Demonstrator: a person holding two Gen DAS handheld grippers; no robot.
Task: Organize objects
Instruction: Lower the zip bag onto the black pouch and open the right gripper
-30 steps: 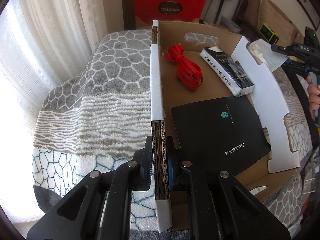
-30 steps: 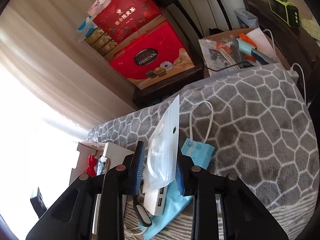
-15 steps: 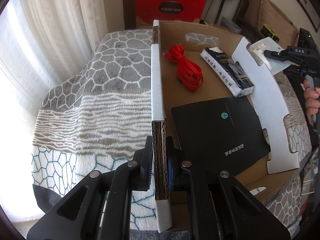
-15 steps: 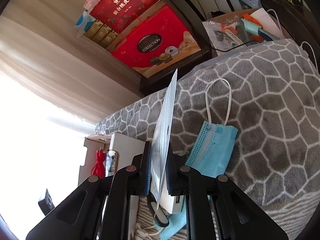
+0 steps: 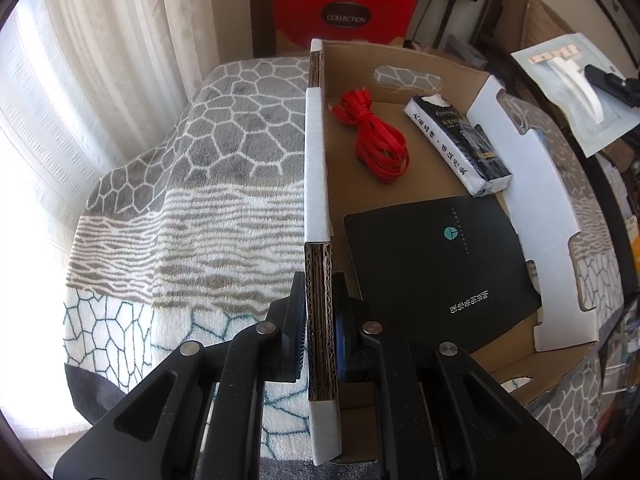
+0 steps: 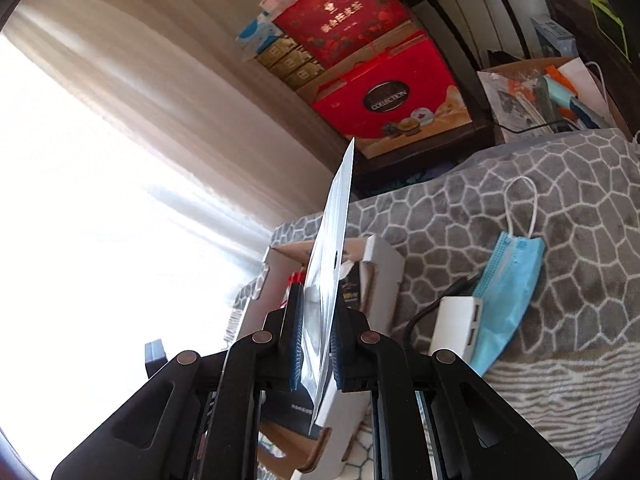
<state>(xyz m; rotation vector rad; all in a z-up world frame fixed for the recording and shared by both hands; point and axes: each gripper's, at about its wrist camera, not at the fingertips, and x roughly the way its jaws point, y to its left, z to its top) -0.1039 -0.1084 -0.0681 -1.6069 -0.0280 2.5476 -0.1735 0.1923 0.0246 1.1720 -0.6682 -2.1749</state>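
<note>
Left gripper (image 5: 320, 332) at lower centre of its view, clenched on the near wall of the cardboard box (image 5: 318, 184), one pad on each face of the corrugated edge. Box resting on the patterned blanket (image 5: 200, 184), filling the middle and right of the frame, flaps white on the outer face. Inside, toward the upper centre, a coiled red cable (image 5: 378, 138); just right of it a dark, white-edged packet with printed characters (image 5: 458, 142), lying diagonally; below both, a flat black booklet (image 5: 436, 272) with a teal emblem, covering the lower floor of the box. Cable and packet near each other but apart; packet's lower end close to the booklet's upper corner.

Right gripper (image 6: 316, 340) at lower centre of its own view, grasping a clear plastic bag (image 6: 330, 248) edge-on between the pads, bag standing up toward the frame's centre. Same bag (image 5: 576, 92) in the upper right of the left view, clear of the box and beyond its right flap, a white part visible inside. Behind the bag in the right view, the box again, partly hidden.

At right of the right view, on the blanket, a blue face mask (image 6: 506, 292) overlapping a white USB hub (image 6: 454, 326). Upper centre, a red gift box (image 6: 388, 96) against the curtain (image 6: 140, 92).
</note>
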